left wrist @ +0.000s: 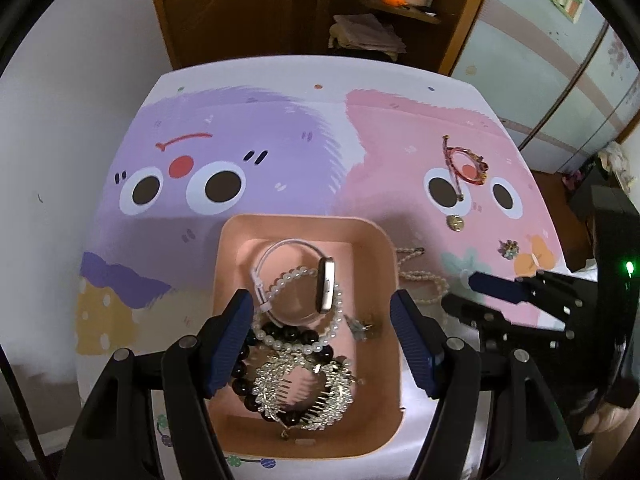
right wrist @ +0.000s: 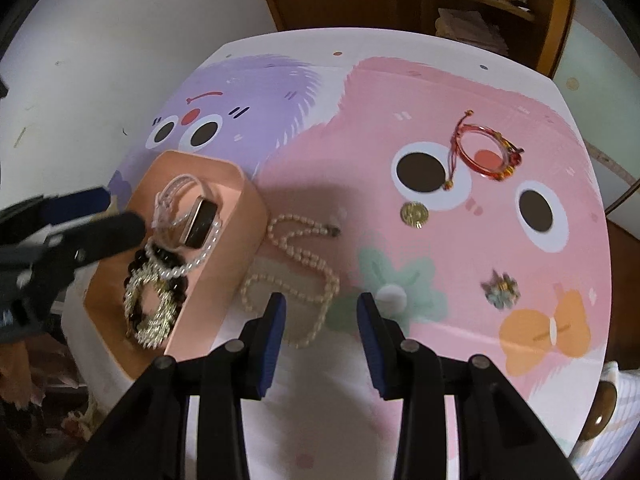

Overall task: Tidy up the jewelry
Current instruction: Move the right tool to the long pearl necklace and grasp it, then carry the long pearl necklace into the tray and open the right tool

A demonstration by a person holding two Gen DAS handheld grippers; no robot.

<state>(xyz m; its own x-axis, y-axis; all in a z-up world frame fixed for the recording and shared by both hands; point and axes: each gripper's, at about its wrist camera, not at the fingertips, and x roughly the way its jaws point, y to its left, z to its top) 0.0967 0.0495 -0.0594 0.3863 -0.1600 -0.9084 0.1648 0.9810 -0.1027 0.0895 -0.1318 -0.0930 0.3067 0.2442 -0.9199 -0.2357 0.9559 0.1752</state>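
A peach tray [left wrist: 384, 248] [right wrist: 240, 184] sits on the table's near left. It holds a white-strap watch [left wrist: 326, 288] [right wrist: 200, 220], a pearl bracelet [left wrist: 296, 340], a black bead bracelet [left wrist: 240, 376] and a silver hair comb [left wrist: 304, 396] [right wrist: 152, 312]. My left gripper [left wrist: 324, 340] is open and empty above the tray. A pearl necklace [right wrist: 304, 264] [left wrist: 428, 284] lies on the table right of the tray. My right gripper [right wrist: 322, 312] is open and empty just above its near loop. A red cord bracelet [right wrist: 484, 152] [left wrist: 466, 164], a gold coin pendant [right wrist: 415, 214] [left wrist: 455, 223] and a small brooch [right wrist: 500, 286] [left wrist: 509, 249] lie farther right.
The table [right wrist: 360, 96] has a purple and pink cartoon cover. A white wall is on the left. A wooden cabinet [left wrist: 248, 8] with a shelf of clutter stands behind. The table's right edge drops to the floor.
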